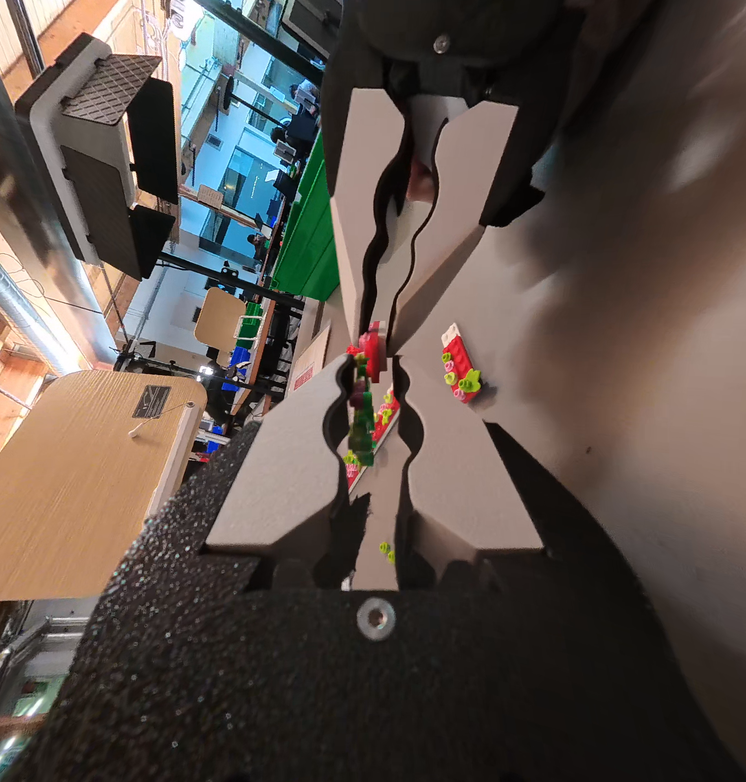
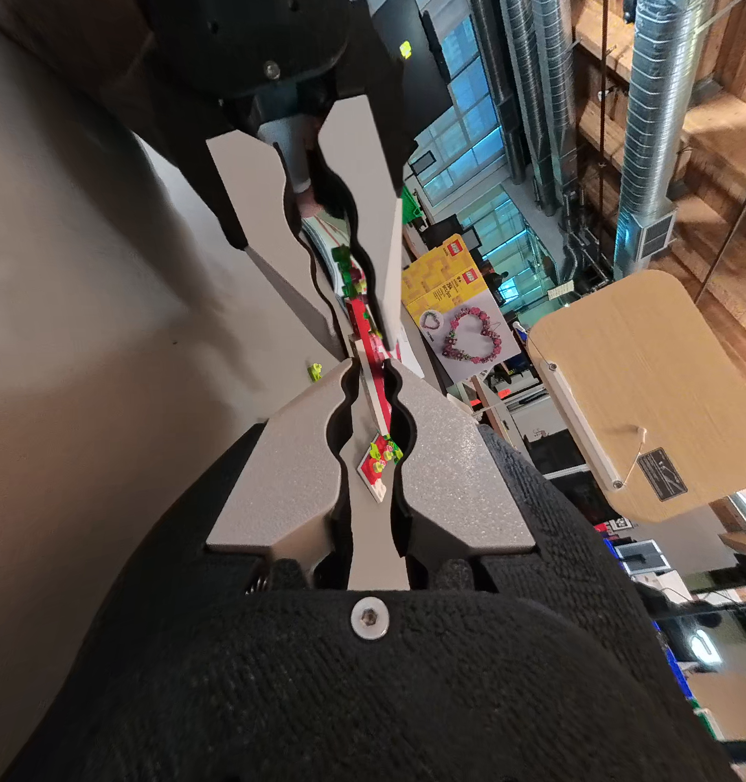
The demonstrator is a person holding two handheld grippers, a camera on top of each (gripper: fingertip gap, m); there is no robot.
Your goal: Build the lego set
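Above a grey tabletop (image 1: 616, 381), 2 handheld grippers meet tip to tip on a long red-and-white Lego strip (image 2: 373, 372) studded with green and pink flowers. The left gripper (image 1: 373, 368) has its fingers clenched on one end, and the right gripper (image 2: 371, 368) grasps the other. A shorter red flowered section (image 1: 460, 366) lies nearby on the tabletop, the yellow Lego box (image 2: 456, 309) beyond.

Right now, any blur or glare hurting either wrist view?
Left wrist view: the green piece between the tongs is smeared, the table at right is blurred, and the red strip stays sharp. Right wrist view: table soft at left, box crisp, windows bright; both fisheye-bent.
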